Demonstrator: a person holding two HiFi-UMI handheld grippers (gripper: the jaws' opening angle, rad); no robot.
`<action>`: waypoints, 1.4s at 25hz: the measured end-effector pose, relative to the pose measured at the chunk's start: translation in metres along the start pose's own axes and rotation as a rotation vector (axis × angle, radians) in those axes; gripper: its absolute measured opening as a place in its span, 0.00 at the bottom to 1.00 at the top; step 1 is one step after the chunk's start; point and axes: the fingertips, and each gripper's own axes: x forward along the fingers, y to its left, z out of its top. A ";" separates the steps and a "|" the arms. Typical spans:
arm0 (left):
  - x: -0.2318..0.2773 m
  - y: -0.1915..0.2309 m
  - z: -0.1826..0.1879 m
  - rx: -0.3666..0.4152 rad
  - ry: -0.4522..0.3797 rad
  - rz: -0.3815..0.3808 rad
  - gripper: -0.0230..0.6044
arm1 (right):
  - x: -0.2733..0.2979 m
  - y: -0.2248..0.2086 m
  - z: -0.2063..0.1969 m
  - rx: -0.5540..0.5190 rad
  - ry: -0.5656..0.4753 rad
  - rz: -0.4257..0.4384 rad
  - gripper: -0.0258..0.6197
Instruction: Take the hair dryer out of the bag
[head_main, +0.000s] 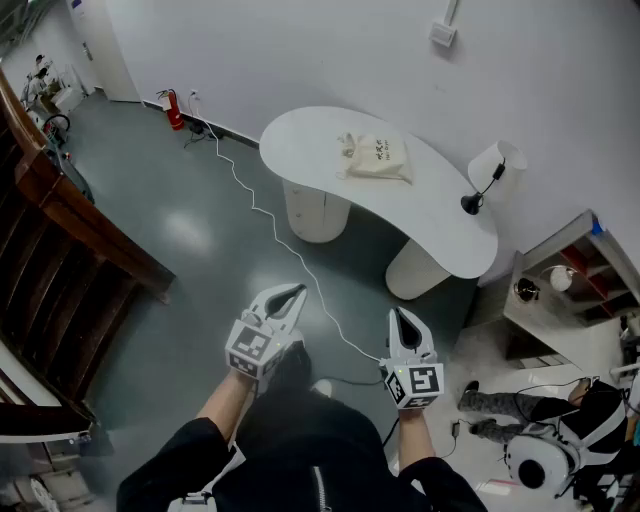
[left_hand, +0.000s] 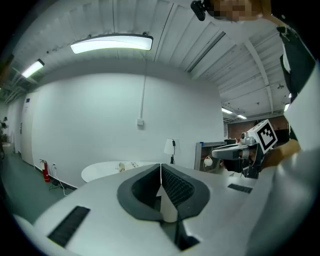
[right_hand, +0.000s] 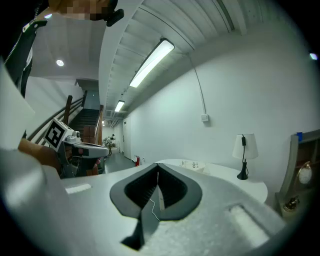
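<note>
The white curved table (head_main: 440, 230) stands well ahead of the person, and on its top lies a cream cloth bag (head_main: 377, 157). What is inside the bag cannot be seen, so the hair dryer does not show. The left gripper (head_main: 291, 294) and the right gripper (head_main: 400, 316) are both clenched on nothing, well apart from the table.

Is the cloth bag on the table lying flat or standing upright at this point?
Lying flat: the cream bag rests on the white table with its printed side facing up, and nothing touches it.
</note>
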 end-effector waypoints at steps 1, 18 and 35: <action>0.002 0.001 0.001 -0.003 -0.006 0.004 0.06 | 0.002 -0.001 0.001 -0.002 -0.006 0.000 0.04; 0.000 0.010 -0.003 -0.029 -0.028 0.054 0.06 | 0.016 0.019 0.000 0.029 -0.028 0.033 0.04; 0.034 0.015 -0.001 -0.041 -0.019 0.006 0.06 | 0.049 0.010 -0.002 0.052 -0.004 0.051 0.04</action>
